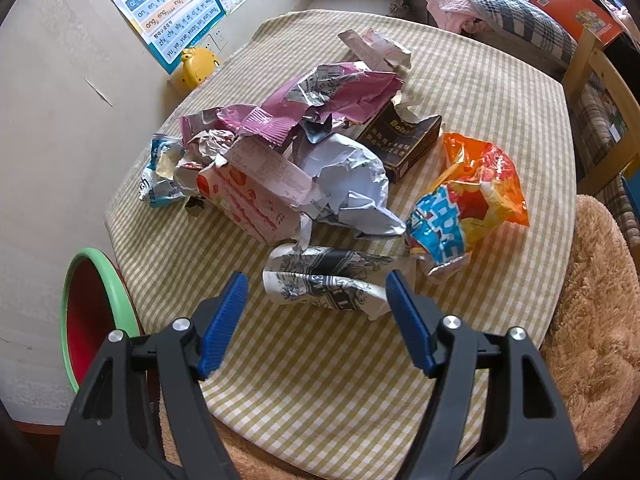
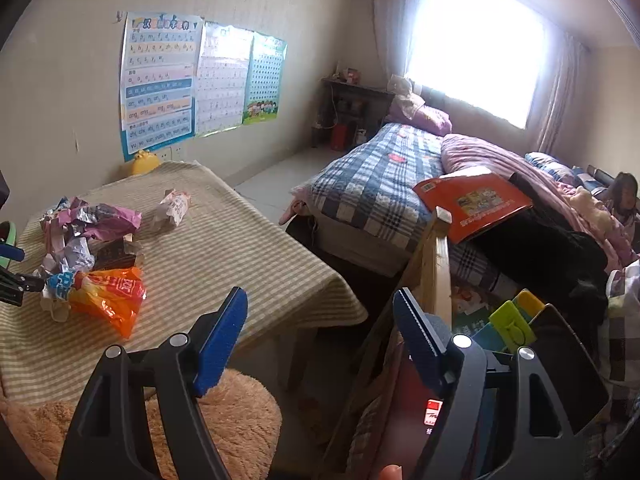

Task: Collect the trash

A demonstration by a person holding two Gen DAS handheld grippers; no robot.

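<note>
Blue pads of the left claw (image 1: 316,300) stand wide apart over the checked bench (image 1: 320,360), holding nothing; a crushed printed cup (image 1: 328,280) lies just beyond and between them, not touched as far as I can tell. At far left a green-rimmed bin (image 1: 96,316) sits beside the bench. From left to right the trash pile runs: a blue-white wrapper (image 1: 160,172), a pink carton (image 1: 248,196), purple foil (image 1: 320,96), crumpled white paper (image 1: 348,176), a dark box (image 1: 404,140), an orange bag (image 1: 472,196). All of it looks light; foil and bag are likely slippery and springy, so pinch a bunched fold. The cup is soft and already flattened, best taken across its middle. The right claw (image 2: 320,320) also gapes empty, off the bench edge, well apart from the pile, facing the bed (image 2: 380,184).
</note>
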